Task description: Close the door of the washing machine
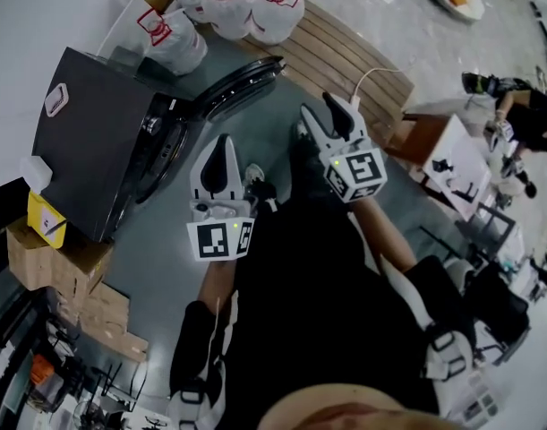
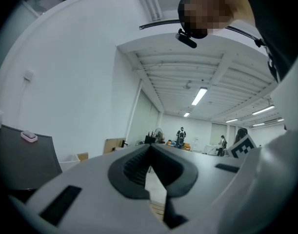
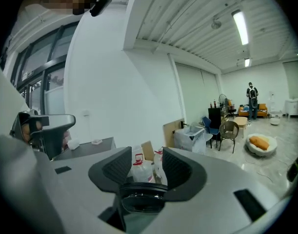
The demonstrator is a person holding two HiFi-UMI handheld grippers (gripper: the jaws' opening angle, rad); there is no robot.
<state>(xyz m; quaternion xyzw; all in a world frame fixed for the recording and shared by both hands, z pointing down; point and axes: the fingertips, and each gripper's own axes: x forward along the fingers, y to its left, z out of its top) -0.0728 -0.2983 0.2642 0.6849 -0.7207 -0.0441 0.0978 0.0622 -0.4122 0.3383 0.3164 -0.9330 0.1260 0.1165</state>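
Standing on grey floor (image 1: 152,267), washing machine (image 1: 94,141) near wooden slats (image 1: 345,56).

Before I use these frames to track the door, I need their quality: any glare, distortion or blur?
Head view: tilted, evenly lit; the dark washing machine and its open door show little detail. Left gripper view: fisheye bending, black corners, a glaring ceiling light, the left gripper soft up close. Right gripper view: same fisheye, another blown-out ceiling strip; the right gripper slightly soft.
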